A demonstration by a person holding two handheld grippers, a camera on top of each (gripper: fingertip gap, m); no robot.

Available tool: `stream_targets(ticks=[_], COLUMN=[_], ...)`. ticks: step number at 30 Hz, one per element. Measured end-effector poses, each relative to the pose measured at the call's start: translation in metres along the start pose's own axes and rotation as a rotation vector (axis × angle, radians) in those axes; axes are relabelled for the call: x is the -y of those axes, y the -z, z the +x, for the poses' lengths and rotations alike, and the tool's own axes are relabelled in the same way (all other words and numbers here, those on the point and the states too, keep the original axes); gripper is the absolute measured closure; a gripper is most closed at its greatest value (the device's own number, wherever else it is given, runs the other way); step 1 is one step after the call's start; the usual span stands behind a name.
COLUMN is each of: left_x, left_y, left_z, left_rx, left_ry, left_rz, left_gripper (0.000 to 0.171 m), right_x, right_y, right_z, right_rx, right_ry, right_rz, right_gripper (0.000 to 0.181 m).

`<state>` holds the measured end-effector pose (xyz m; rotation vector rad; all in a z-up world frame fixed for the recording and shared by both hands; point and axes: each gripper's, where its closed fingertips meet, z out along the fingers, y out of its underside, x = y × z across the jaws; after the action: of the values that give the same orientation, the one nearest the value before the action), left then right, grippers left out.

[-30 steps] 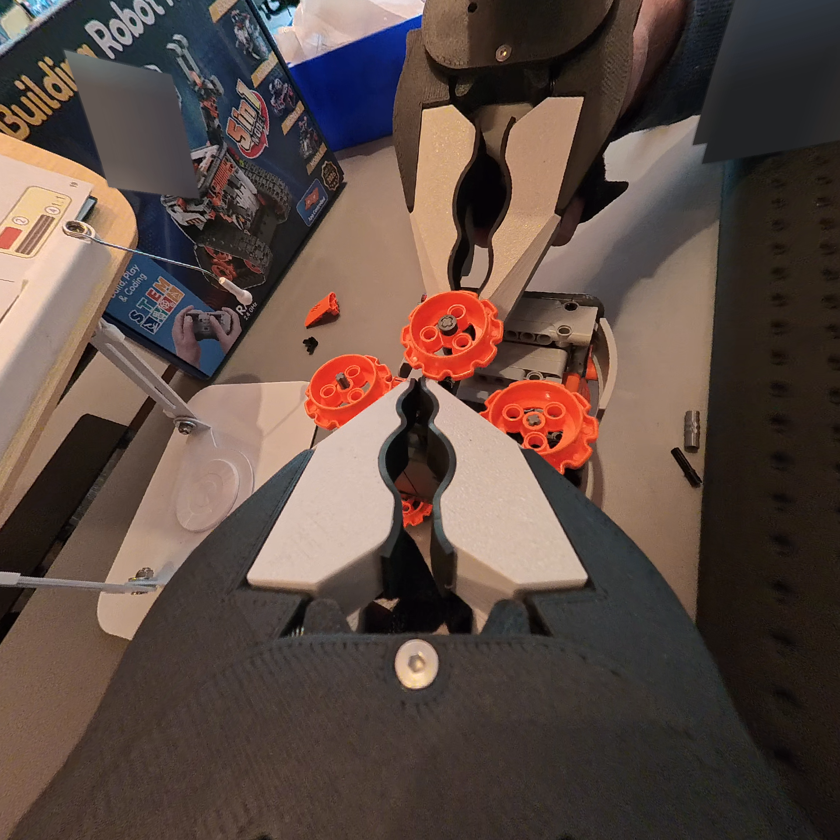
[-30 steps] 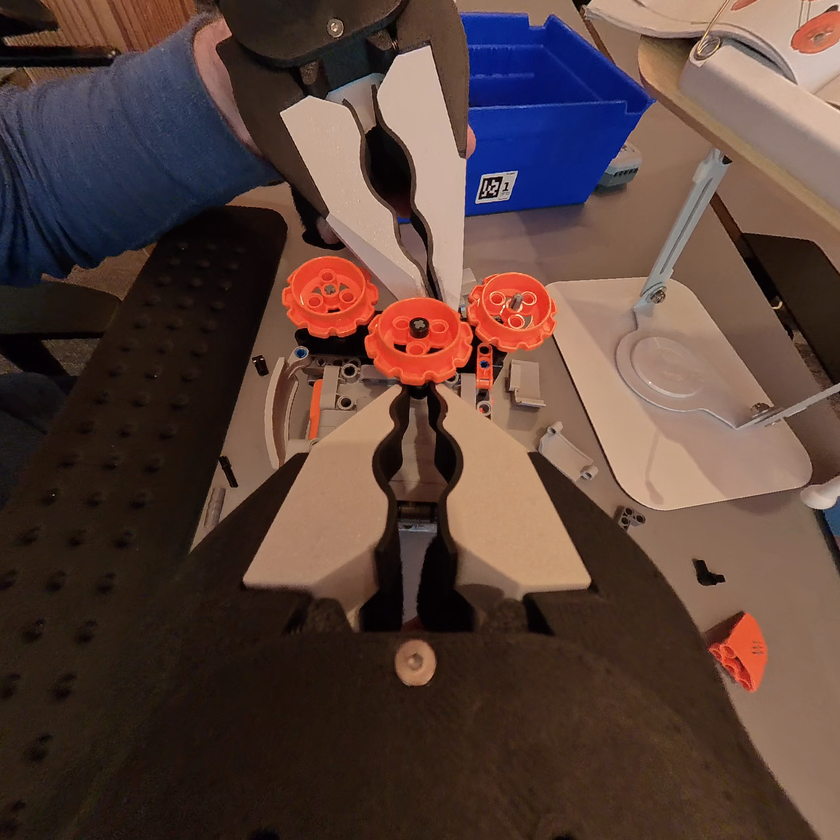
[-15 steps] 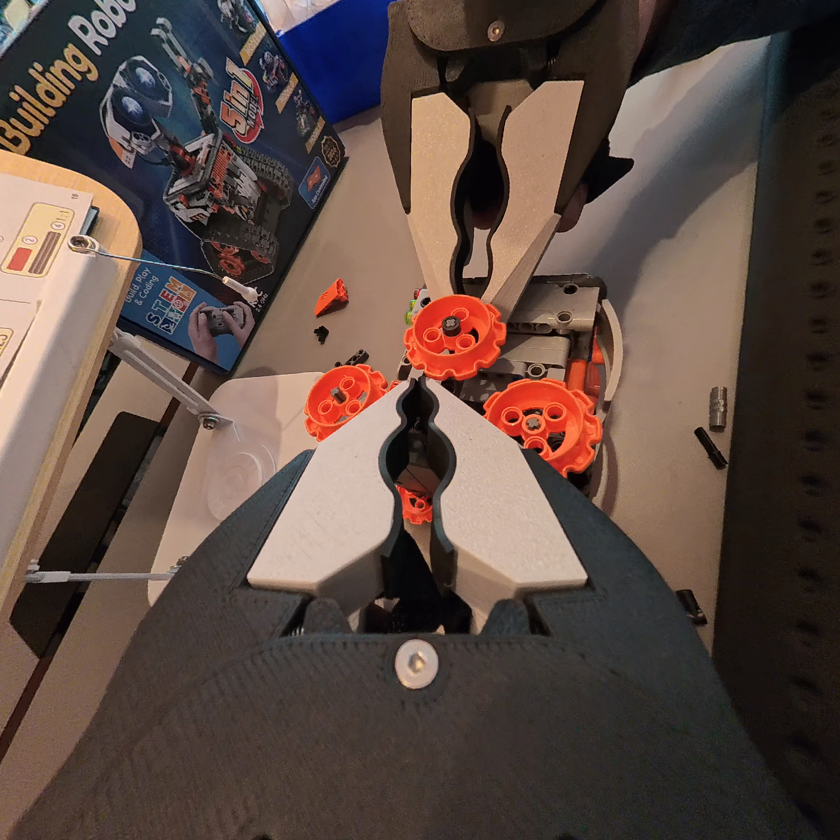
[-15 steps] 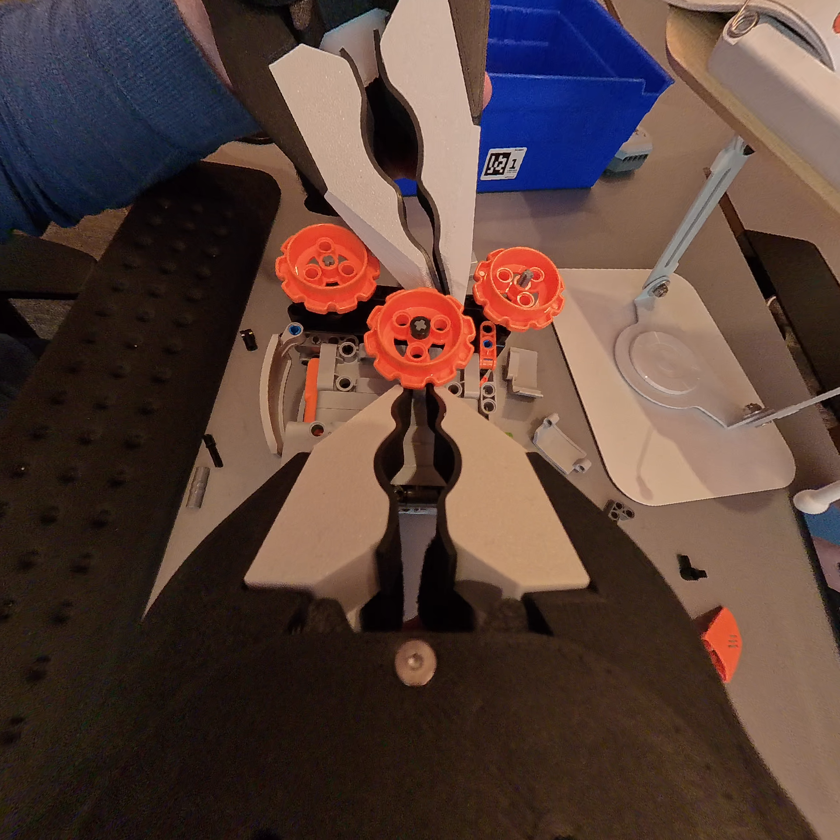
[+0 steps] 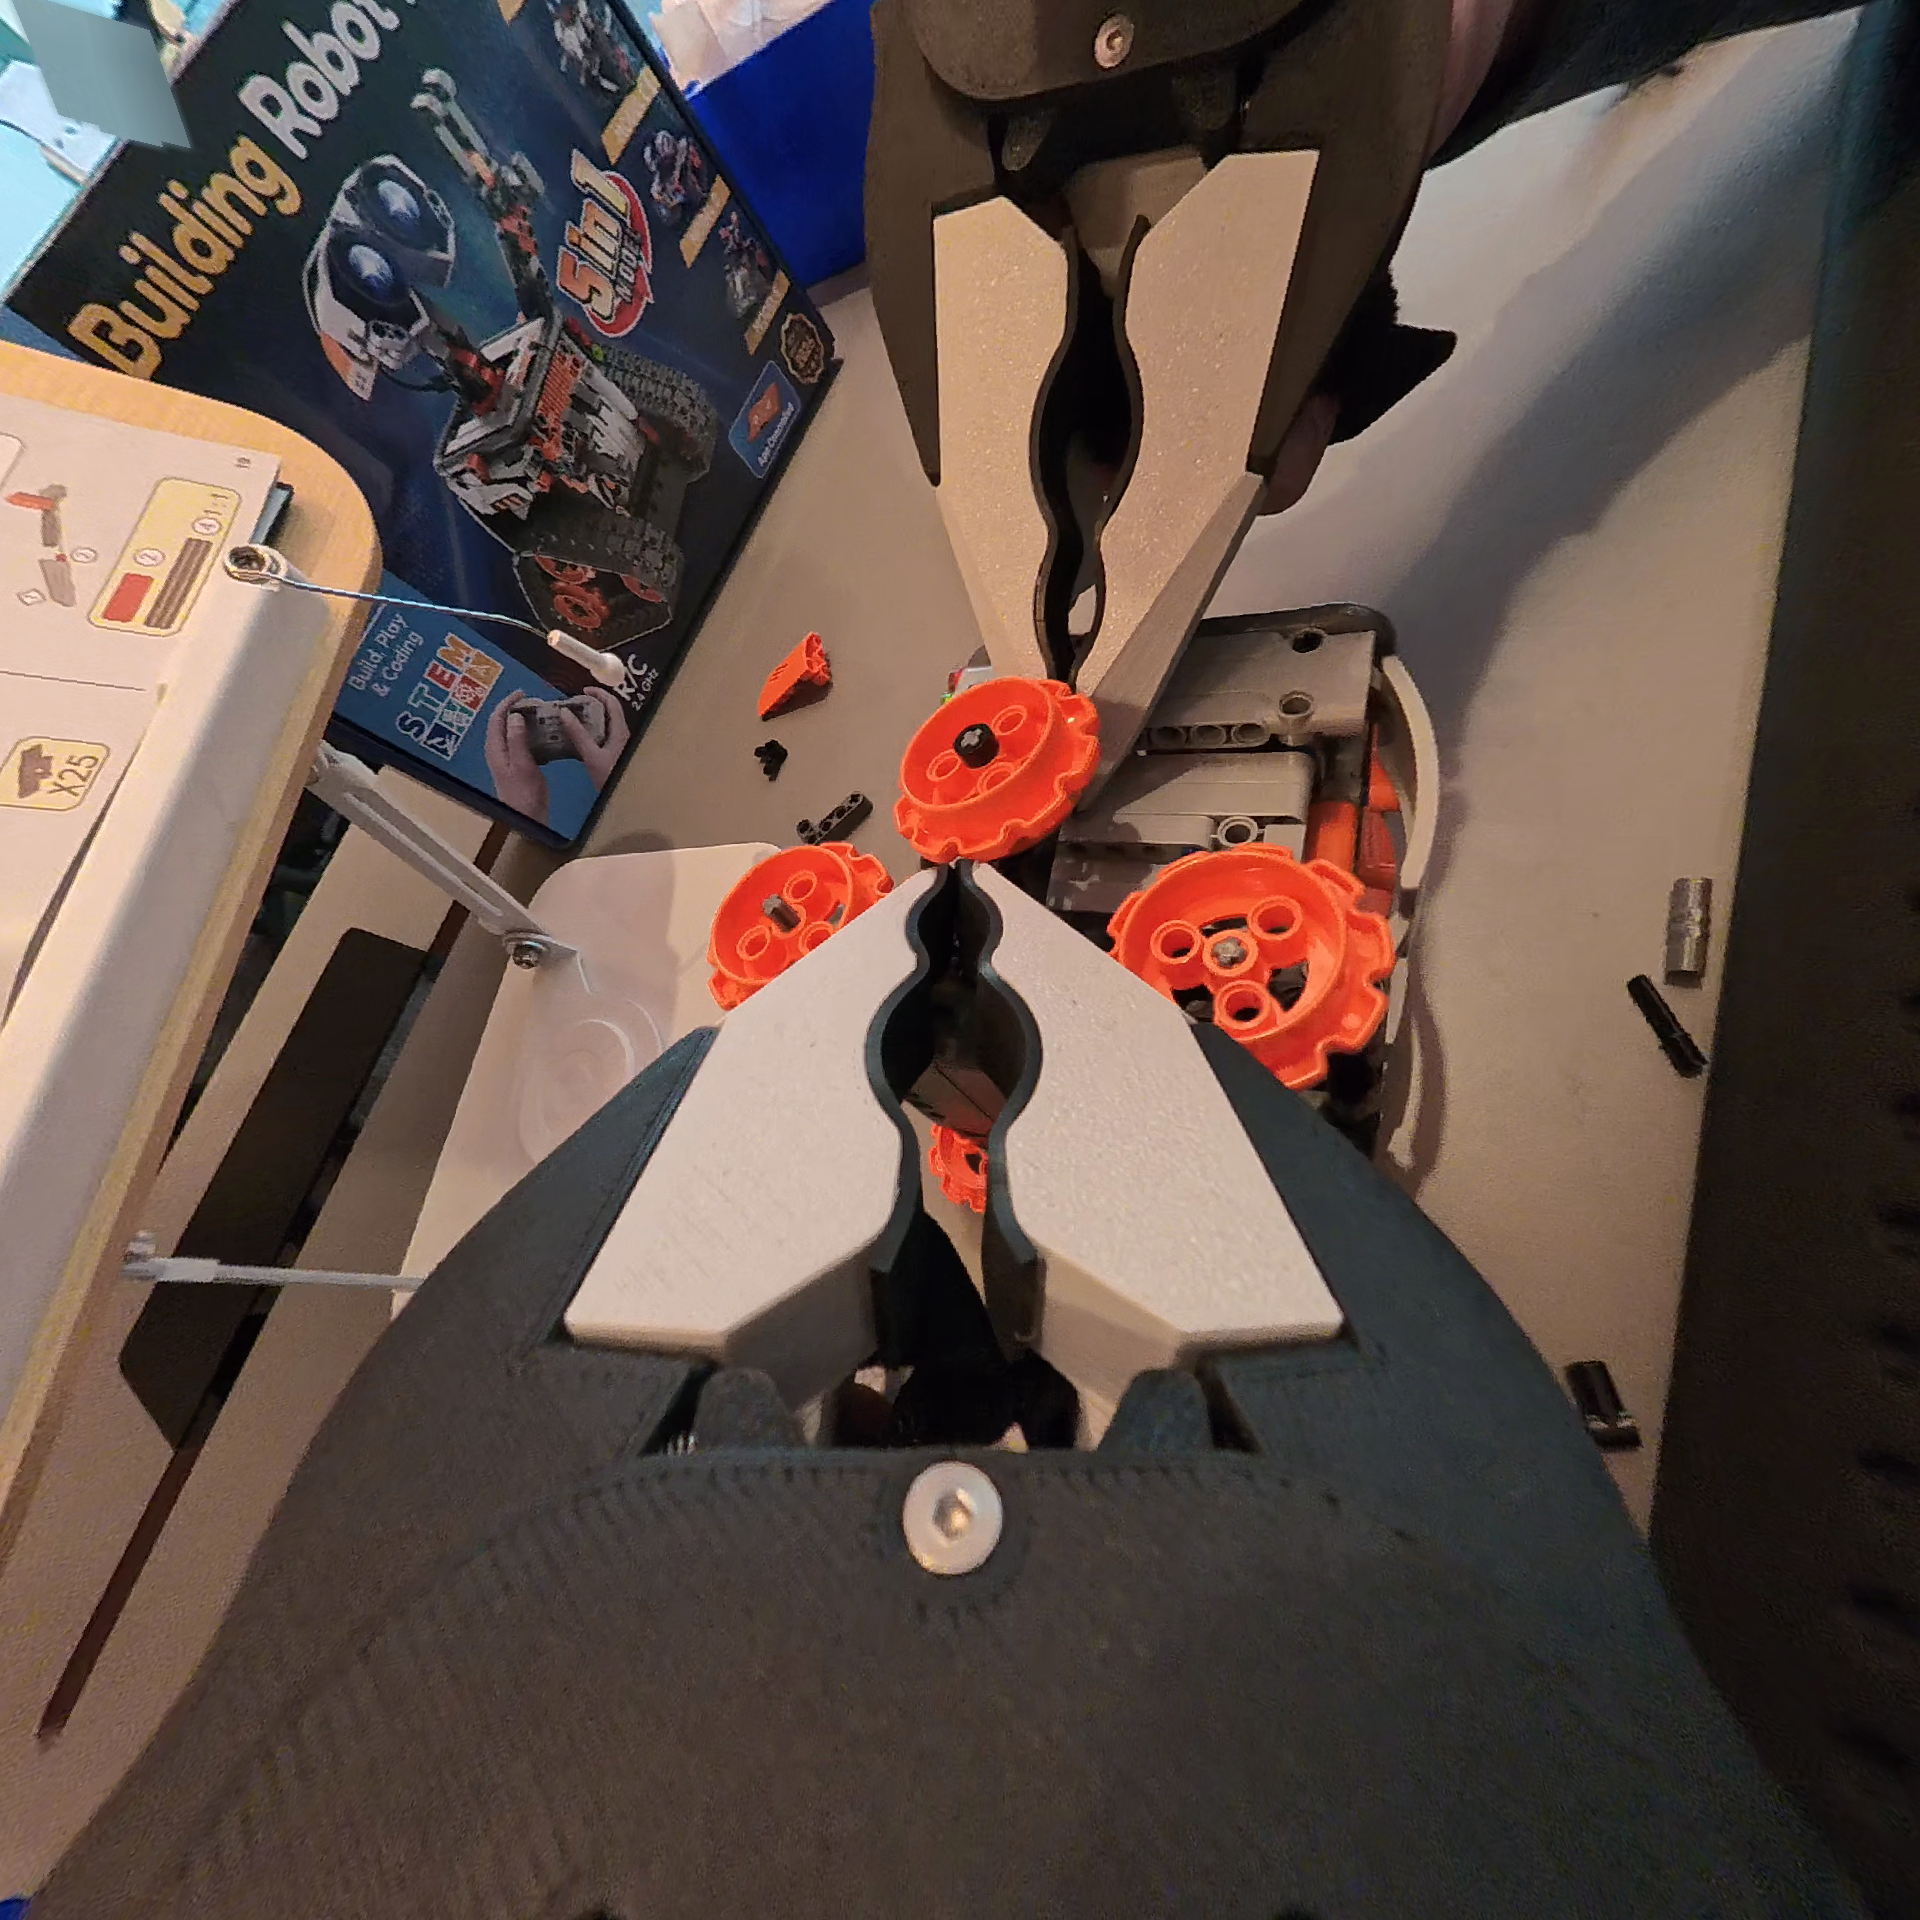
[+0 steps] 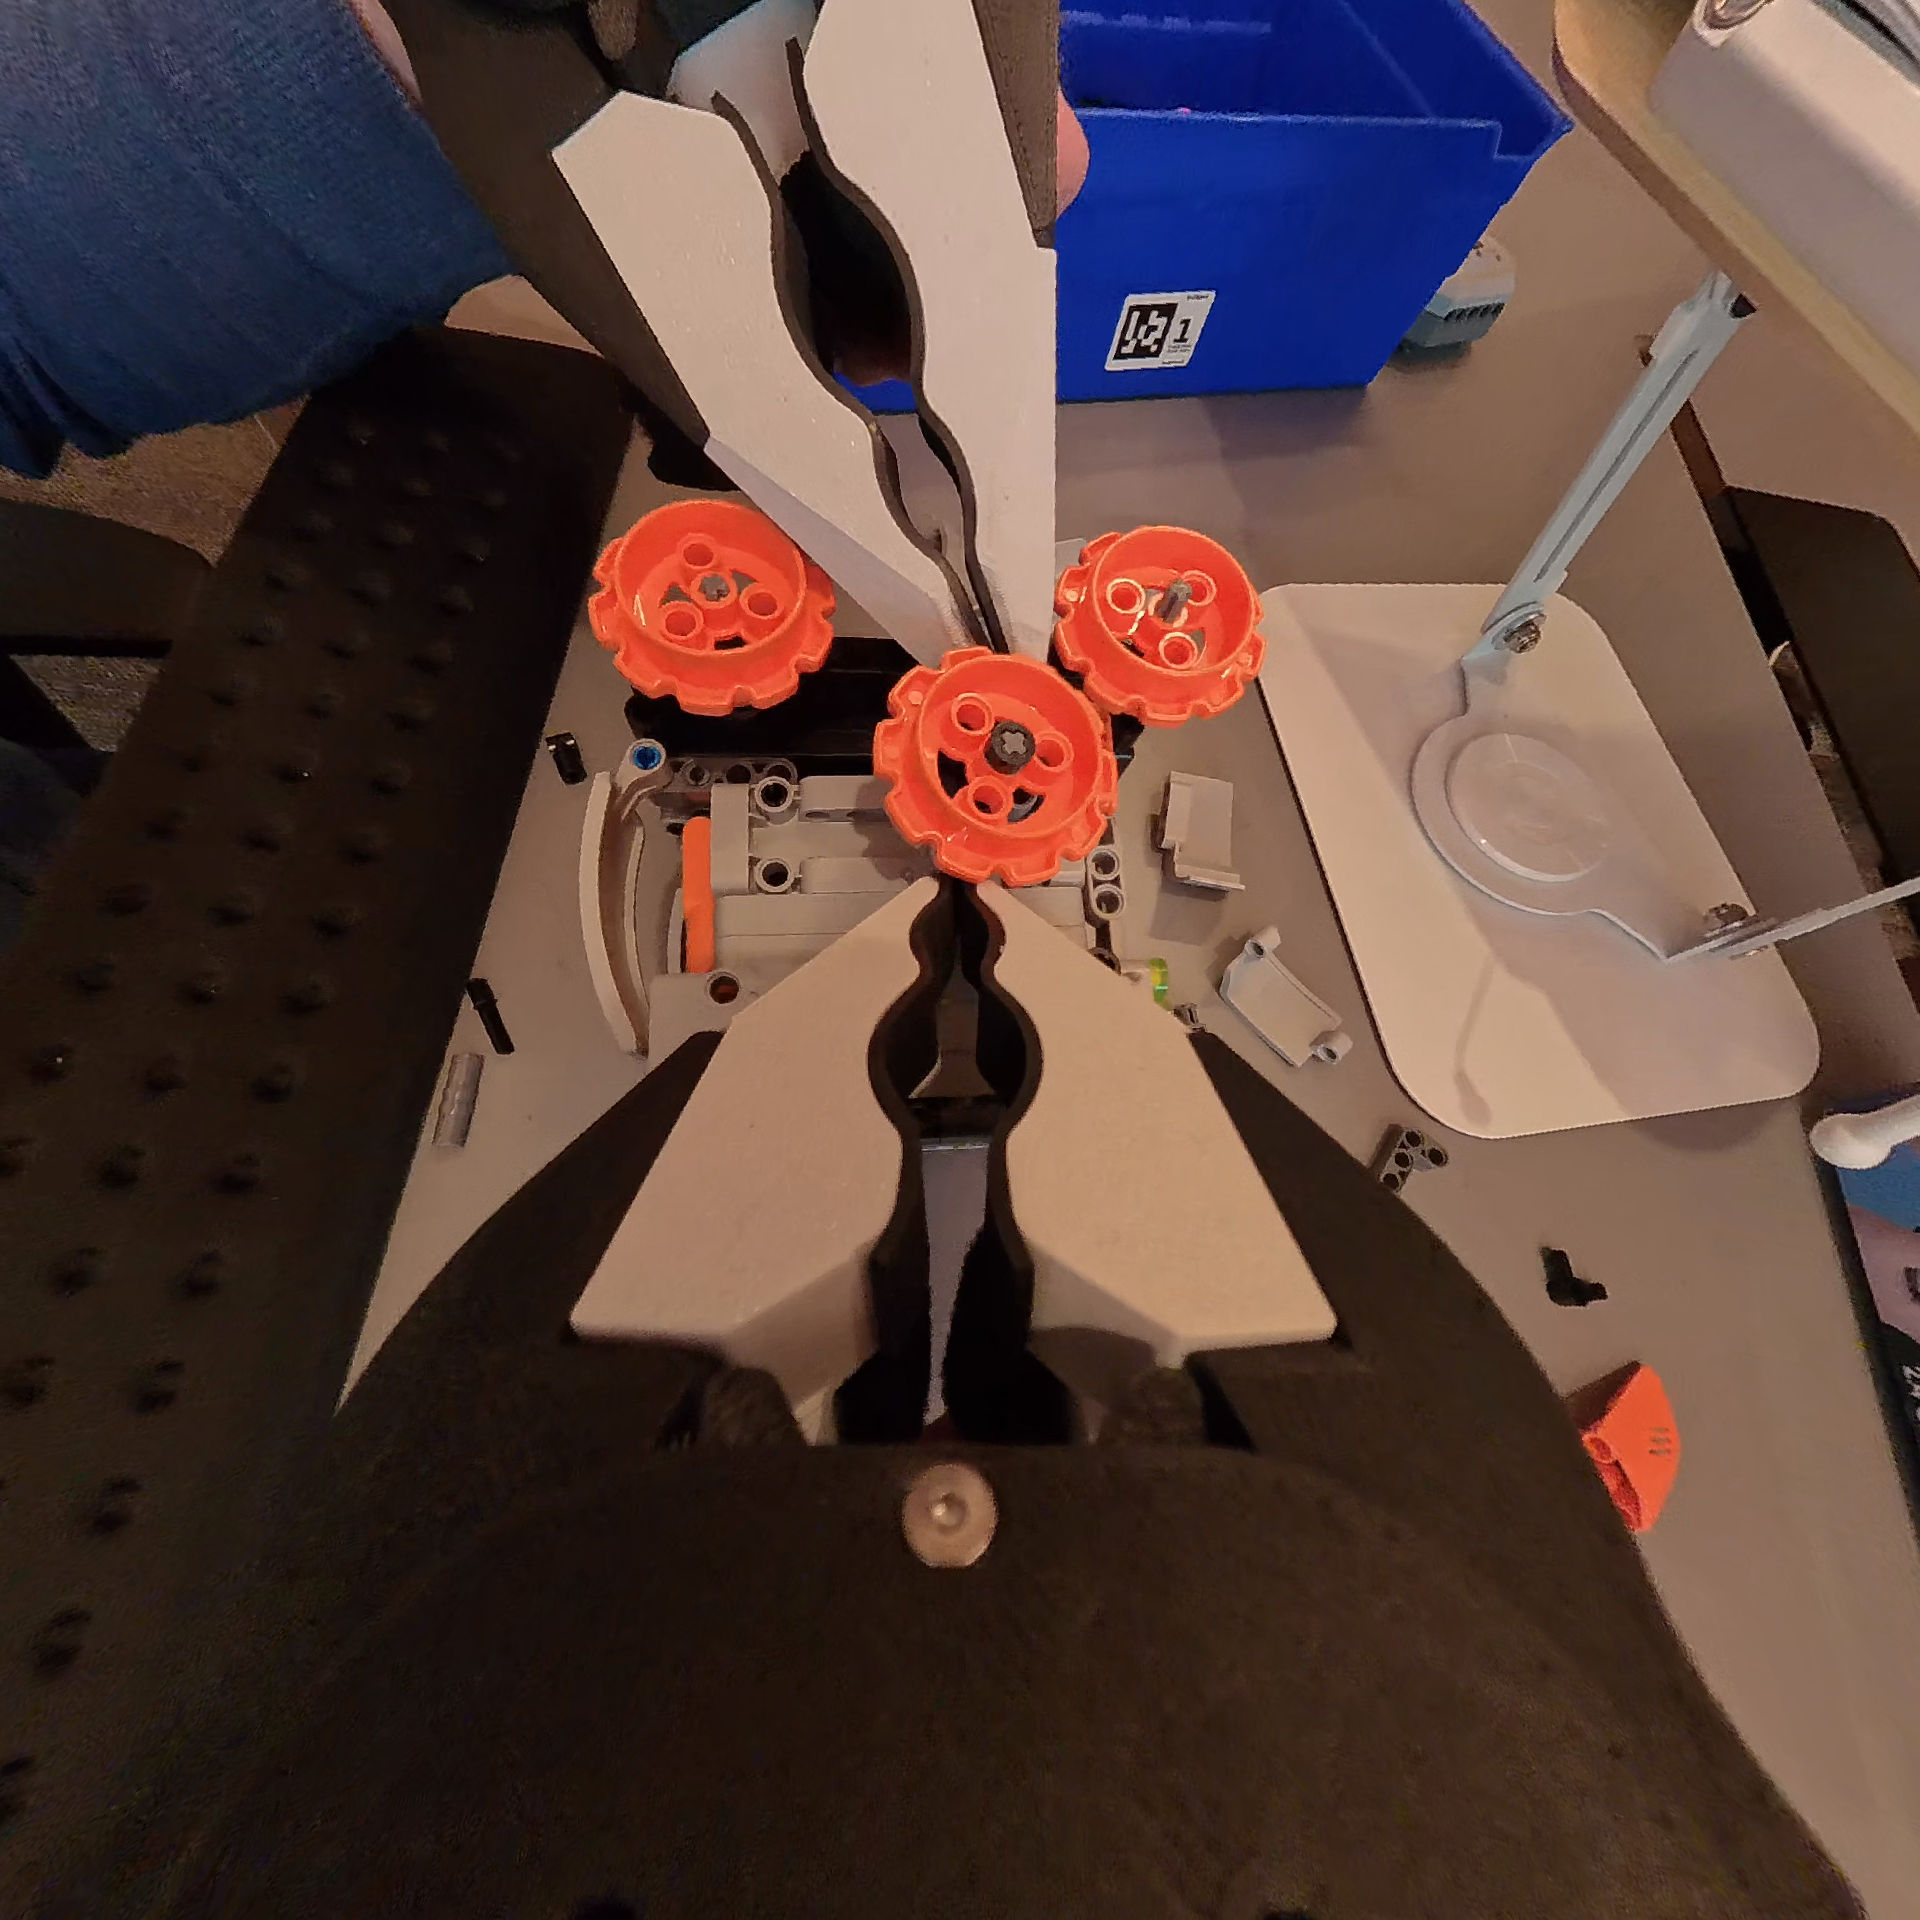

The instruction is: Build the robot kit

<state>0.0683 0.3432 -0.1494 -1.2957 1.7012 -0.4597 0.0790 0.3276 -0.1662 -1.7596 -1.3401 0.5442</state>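
Left wrist view: my left hand-held gripper (image 5: pixel 961 883), fingers together, tips touching near rim of middle wheel (image 5: pixel 995 767) on grey model (image 5: pixel 1247 748). Right hand-held gripper (image 5: pixel 1070 675) opposite, fingers together, at far rim.

Right wrist view: same wheel (image 6: pixel 992 767) between both tips. Blue bin (image 6: pixel 1299 208) behind; contents hidden.

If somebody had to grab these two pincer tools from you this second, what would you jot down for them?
Left gripper: jaws shut, tips at the near edge of the middle orange wheel.
Right gripper: jaws shut, tips at the opposite edge of that wheel.
Whether either pinches a part cannot be told.
Three orange wheels sit on axles on the grey brick model on the table.
Loose on the table: an orange wedge piece, a grey sleeve, a black pin.
Blue bin stands behind the model.
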Motion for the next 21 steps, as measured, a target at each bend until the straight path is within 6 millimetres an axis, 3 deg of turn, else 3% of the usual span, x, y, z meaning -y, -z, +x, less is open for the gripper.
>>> stream_targets(ticks=[21], left_x=[0.0024], left_y=[0.0102], left_z=[0.0093], left_rx=[0.104], left_ry=[-0.112], left_rz=[0.096], left_gripper=[0.171], right_x=[0.0028], right_y=[-0.0018], right_z=[-0.0052], right_rx=[-0.058], right_ry=[0.131], right_rz=[-0.019], right_gripper=[0.181])
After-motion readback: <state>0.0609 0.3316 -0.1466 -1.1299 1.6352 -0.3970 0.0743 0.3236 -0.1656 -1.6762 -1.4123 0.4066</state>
